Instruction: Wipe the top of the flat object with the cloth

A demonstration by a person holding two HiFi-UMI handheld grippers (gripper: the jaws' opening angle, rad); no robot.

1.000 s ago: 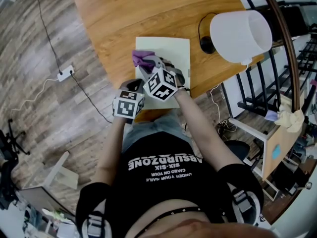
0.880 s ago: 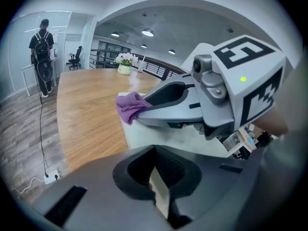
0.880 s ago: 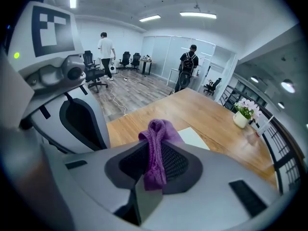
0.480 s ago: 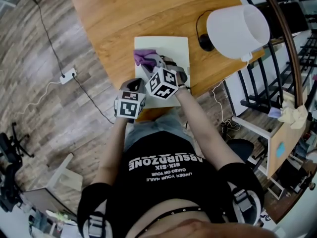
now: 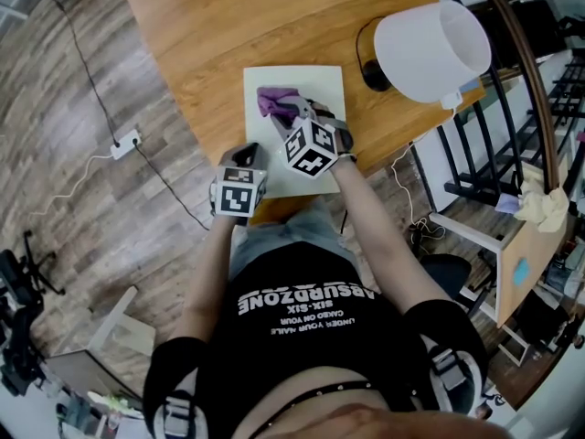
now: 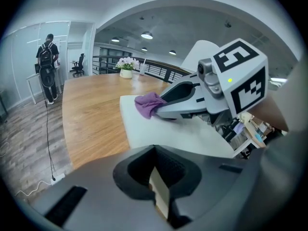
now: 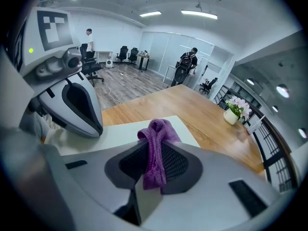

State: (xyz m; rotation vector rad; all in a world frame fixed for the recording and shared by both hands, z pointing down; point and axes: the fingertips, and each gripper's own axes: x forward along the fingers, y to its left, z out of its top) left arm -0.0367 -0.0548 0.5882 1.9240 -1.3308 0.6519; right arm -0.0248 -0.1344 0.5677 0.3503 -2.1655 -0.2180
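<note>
Largest of all, a wooden table (image 5: 201, 35) across the top of the head view. On its right side, a white lamp shade (image 5: 430, 48), well apart from the work. Near the table's front edge, flat on the wood, the pale flat object (image 5: 322, 85), rectangular, its near end reaching the edge. Over its middle, the right gripper (image 5: 289, 110), angled toward the far left corner; jaws closed tight on the purple cloth (image 5: 272, 101), seen pinched between them in the right gripper view (image 7: 155, 153). At the near left corner, the left gripper (image 5: 247, 158), low at the table's edge; jaws clamped together on a thin pale slab (image 6: 160, 196), apparently the flat object's own edge. Smallest, the cloth itself: bunched, in contact with the flat object's far left part, just ahead of the right gripper's tips in the left gripper view (image 6: 149, 104).
</note>
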